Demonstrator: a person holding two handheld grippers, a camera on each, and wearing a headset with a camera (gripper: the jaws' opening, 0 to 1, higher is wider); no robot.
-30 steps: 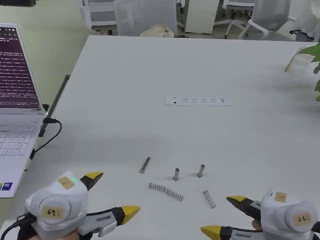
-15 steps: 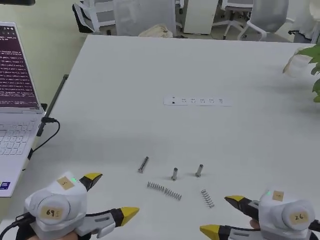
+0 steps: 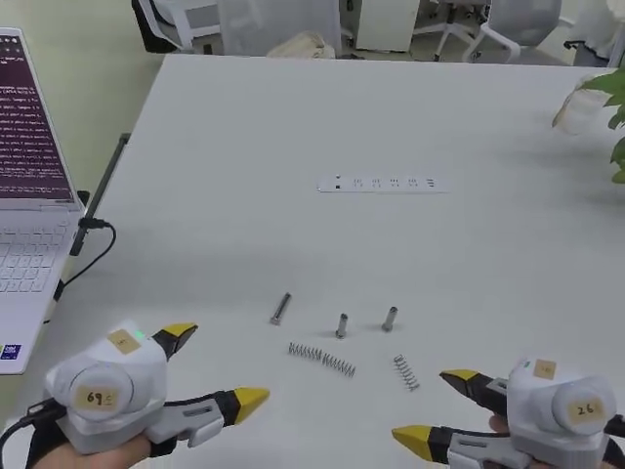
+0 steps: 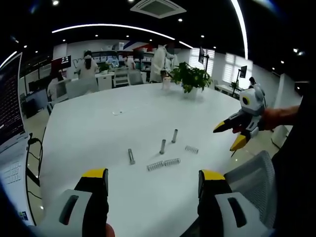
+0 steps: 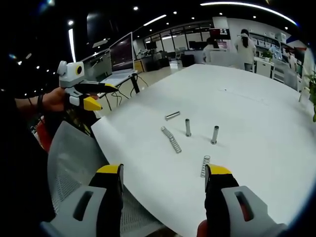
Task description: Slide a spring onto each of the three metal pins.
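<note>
1. Nothing on the table (image 3: 293,147) has moved, and both grippers have stayed low by its near edge.
2. The left gripper (image 3: 216,366) and the right gripper (image 3: 434,406) have their jaws wide apart and hold nothing.
3. The flat pin (image 3: 280,309) lies down. The middle pin (image 3: 342,325) and the right pin (image 3: 390,319) stand up.
4. The long spring (image 3: 322,359) and the short spring (image 3: 405,372) lie just in front of them.

Open laptop (image 3: 34,137) left, power strip (image 3: 383,184) mid-table, plant (image 3: 607,86) right
</note>
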